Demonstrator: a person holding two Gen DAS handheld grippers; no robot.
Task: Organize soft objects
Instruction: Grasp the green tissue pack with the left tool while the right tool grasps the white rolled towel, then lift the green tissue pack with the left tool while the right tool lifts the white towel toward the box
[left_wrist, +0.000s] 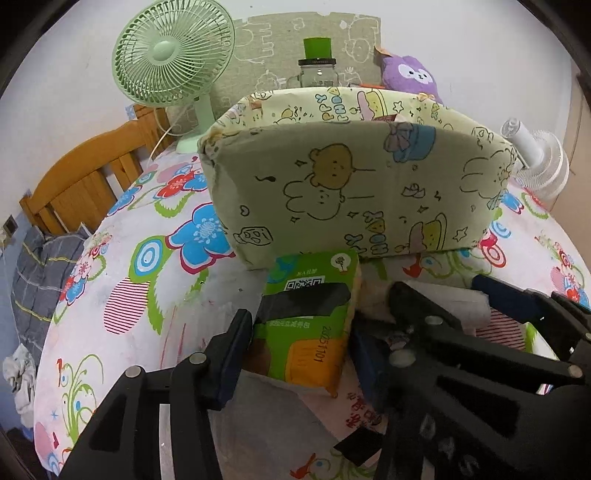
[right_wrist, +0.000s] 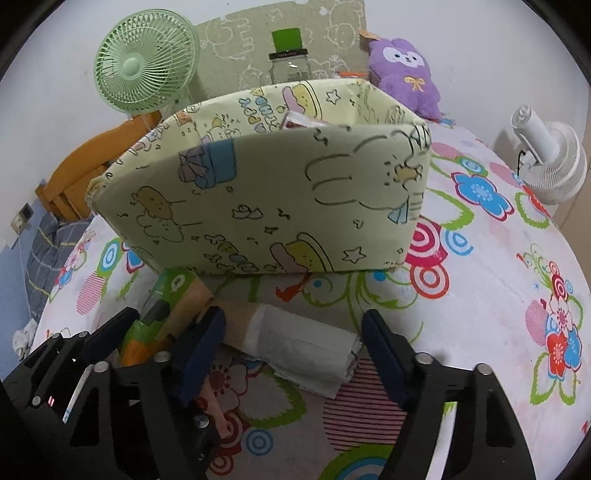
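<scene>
- Our left gripper (left_wrist: 295, 354) has its fingers pinching the green tissue pack (left_wrist: 310, 317), which stands on the bed (left_wrist: 147, 258) just before the fabric storage box (left_wrist: 354, 184).
- Our right gripper (right_wrist: 295, 354) holds its fingers spread around the white tissue pack (right_wrist: 306, 347) lying beside it; whether they touch it we cannot tell.

Green fan (left_wrist: 168, 55), white fan (right_wrist: 554, 162), jar (right_wrist: 290, 64)

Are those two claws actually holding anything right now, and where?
The left gripper clamps the green tissue pack across its sides. The right gripper straddles the white tissue roll without touching it.
</scene>
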